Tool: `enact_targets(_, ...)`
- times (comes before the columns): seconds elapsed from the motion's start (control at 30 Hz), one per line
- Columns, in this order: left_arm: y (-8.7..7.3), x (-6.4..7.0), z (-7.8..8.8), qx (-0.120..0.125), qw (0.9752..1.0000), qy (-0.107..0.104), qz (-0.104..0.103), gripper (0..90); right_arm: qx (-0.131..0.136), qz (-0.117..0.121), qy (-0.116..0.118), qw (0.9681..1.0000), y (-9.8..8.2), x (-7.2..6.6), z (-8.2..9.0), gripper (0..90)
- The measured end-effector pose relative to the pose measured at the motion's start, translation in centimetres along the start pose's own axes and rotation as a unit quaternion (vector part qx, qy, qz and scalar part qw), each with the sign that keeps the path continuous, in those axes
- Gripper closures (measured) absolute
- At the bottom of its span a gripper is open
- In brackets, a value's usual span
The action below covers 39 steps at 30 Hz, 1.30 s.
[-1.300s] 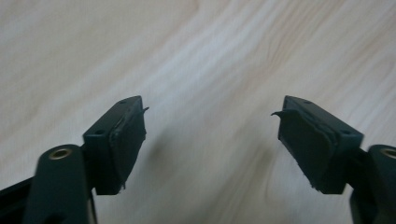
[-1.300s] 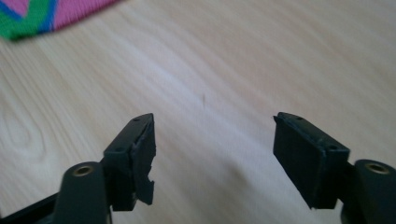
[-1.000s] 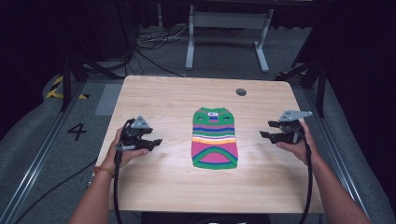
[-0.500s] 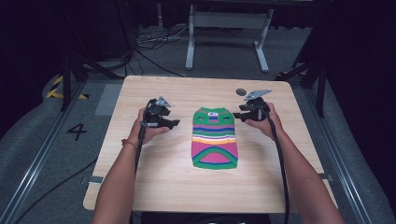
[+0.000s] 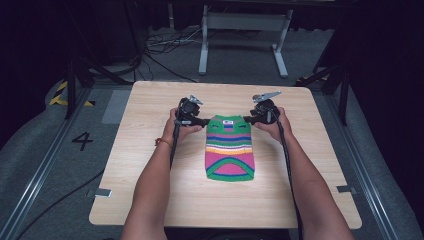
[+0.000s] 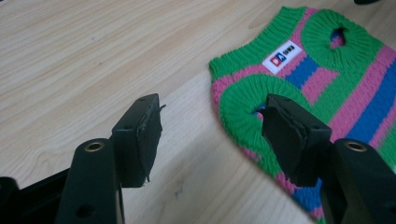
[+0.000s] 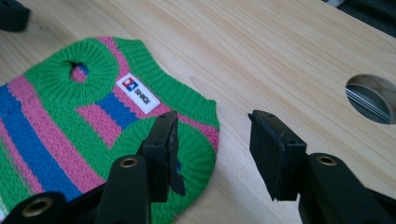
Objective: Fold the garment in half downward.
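Straddling the striped sweater's (image 5: 229,147) top corners, left gripper (image 6: 212,135) and right gripper (image 7: 212,151) hold fingers wide

A black numeral "4" (image 5: 82,140) is marked on the grey floor to the left of the light wooden bench (image 5: 150,195). A small white sewn label (image 6: 281,54) near the neck of the green, pink and blue striped knitted garment (image 5: 229,148) carries a red-and-blue square logo and dark lettering too small to read with certainty.
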<state>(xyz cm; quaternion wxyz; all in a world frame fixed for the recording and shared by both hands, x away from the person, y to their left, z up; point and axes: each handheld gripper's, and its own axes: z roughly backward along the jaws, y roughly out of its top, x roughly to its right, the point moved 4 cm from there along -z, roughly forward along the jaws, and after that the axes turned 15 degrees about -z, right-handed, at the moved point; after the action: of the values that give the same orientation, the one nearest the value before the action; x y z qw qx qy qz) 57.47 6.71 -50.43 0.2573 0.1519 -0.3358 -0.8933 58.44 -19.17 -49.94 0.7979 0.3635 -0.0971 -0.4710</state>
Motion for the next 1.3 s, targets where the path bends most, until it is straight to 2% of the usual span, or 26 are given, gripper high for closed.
enact_targets(0.07,0.1,0.0,-0.4,-0.002,1.0000,0.001,0.002,38.1,0.001,-0.002,0.000,1.0000,0.0,0.0,-0.2,52.9)
enact_targets(0.13,0.4,0.1,-1.3,-0.007,0.9997,0.020,0.010,38.0,-0.001,-0.009,-0.007,0.9999,0.0,0.1,-0.7,54.0)
enact_targets(0.2,0.4,0.1,-2.1,-0.007,0.9993,0.032,0.016,38.0,-0.002,-0.017,-0.016,0.9997,-0.2,0.2,-1.3,55.8)
enact_targets(0.3,0.3,0.1,-3.0,-0.019,0.9986,0.042,0.025,38.2,-0.001,-0.029,-0.017,0.9994,-0.5,0.5,-1.9,56.6)
enact_targets(0.43,0.3,0.5,-4.1,-0.022,0.9987,0.033,0.032,38.7,0.001,-0.035,-0.019,0.9992,-0.6,0.6,-2.4,57.3)
enact_targets(0.53,0.4,0.6,-4.4,-0.014,0.9987,0.030,0.038,40.1,-0.001,-0.035,-0.017,0.9993,-0.7,0.6,-2.9,57.3)
enact_targets(0.63,0.3,0.5,-4.4,-0.004,0.9987,0.027,0.042,40.6,-0.001,-0.052,-0.003,0.9987,-1.0,0.9,-3.2,57.5)
enact_targets(0.67,0.2,0.5,-4.4,0.002,0.9989,0.024,0.041,41.2,-0.004,-0.057,0.001,0.9984,-1.2,1.1,-3.3,58.1)
enact_targets(0.7,0.3,0.6,-4.4,0.006,0.9990,0.016,0.040,45.9,-0.002,-0.062,0.009,0.9981,-1.3,1.2,-3.2,59.9)
enact_targets(0.77,0.4,0.8,-4.4,0.004,0.9996,0.008,0.028,52.1,0.001,-0.059,0.011,0.9982,-1.4,1.3,-3.2,65.2)
enact_targets(0.83,0.5,1.1,-4.4,0.007,0.9998,-0.010,0.017,67.0,-0.004,-0.054,0.018,0.9984,-1.4,0.9,-3.1,73.5)
enact_targets(0.93,0.5,1.2,-4.3,0.010,0.9996,-0.022,0.017,77.3,-0.003,-0.048,0.020,0.9986,-1.5,0.6,-3.1,80.1)
enact_targets(1.07,0.4,1.3,-4.1,0.013,0.9997,-0.019,0.010,82.1,0.000,-0.064,0.026,0.9976,-1.6,0.7,-2.8,85.1)
enact_targets(1.17,0.6,1.3,-3.7,0.018,0.9997,-0.014,-0.003,83.1,0.008,-0.060,0.031,0.9977,-1.4,0.5,-2.5,85.7)
enact_targets(1.23,1.0,1.4,-3.1,0.015,0.9994,-0.004,-0.032,83.6,0.018,-0.056,0.037,0.9976,-1.2,0.3,-2.1,85.8)
enact_targets(1.3,1.4,1.5,-2.5,0.020,0.9987,0.010,-0.045,83.6,0.026,-0.051,0.049,0.9972,-1.0,0.0,-1.5,85.8)
